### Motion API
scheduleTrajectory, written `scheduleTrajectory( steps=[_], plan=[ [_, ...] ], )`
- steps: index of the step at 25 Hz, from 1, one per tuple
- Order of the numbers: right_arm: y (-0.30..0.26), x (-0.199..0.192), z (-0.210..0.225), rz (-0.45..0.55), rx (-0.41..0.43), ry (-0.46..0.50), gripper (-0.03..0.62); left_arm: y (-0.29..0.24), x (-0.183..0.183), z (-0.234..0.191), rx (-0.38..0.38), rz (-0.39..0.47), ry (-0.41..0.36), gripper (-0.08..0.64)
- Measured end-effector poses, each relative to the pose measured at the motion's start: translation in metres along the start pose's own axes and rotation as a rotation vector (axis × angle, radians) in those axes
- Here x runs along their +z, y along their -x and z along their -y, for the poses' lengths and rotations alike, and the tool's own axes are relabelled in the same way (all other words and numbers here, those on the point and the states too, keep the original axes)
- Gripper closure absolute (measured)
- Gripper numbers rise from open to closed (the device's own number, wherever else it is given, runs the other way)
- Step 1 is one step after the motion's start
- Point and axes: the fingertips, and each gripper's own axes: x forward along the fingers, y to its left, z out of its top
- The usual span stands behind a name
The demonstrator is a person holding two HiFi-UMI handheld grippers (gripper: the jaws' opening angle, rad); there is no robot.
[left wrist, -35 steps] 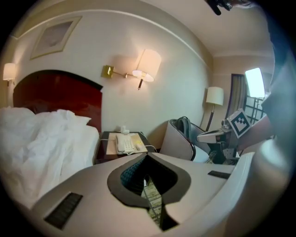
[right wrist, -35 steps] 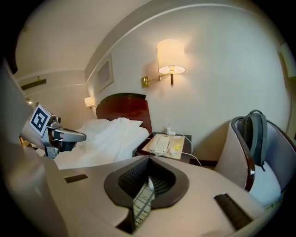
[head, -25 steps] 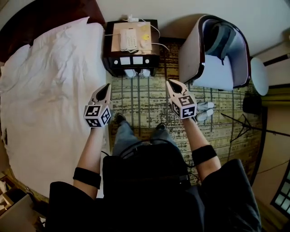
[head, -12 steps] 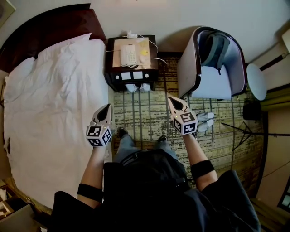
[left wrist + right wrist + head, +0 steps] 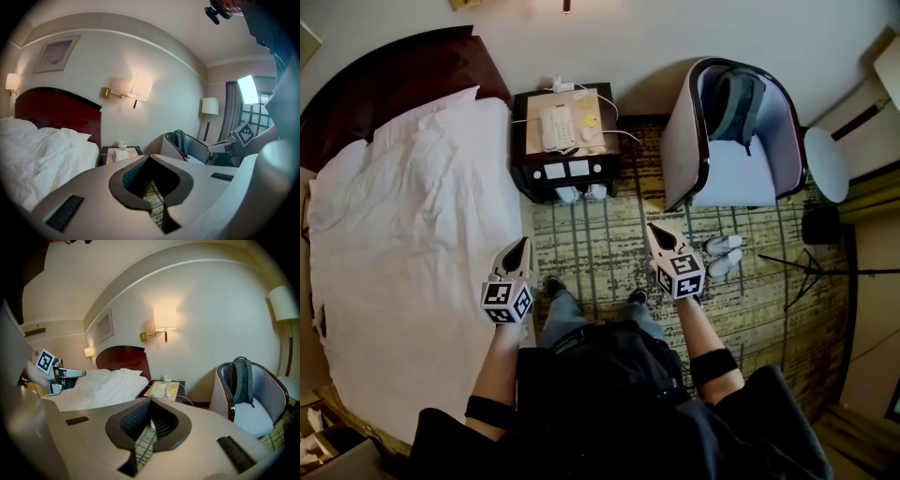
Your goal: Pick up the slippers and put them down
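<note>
We hold left gripper [image 5: 521,246] and right gripper [image 5: 657,232] forward toward 12 o'clock, both with jaws together and empty; slippers [image 5: 723,254] lie at 3 o'clock.

slippers [image 5: 723,254]: white pair | side by side | flat on carpet [image 5: 600,234] | just beside armchair [image 5: 731,173] front

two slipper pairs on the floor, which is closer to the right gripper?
The pair on the carpet in front of the armchair, just beside the right gripper. The other pair sits tucked under the nightstand, farther away.
</note>
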Motion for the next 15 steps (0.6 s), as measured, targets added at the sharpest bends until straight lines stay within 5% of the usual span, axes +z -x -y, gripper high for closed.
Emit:
scheduleTrajectory(
  steps=[15],
  plan=[
    [0.021,-0.018,0.026,0.015,-0.024,-0.048,0.591,-0.024,0.006,0.029,-0.029,-0.03,-0.048,0.555]
  ],
)
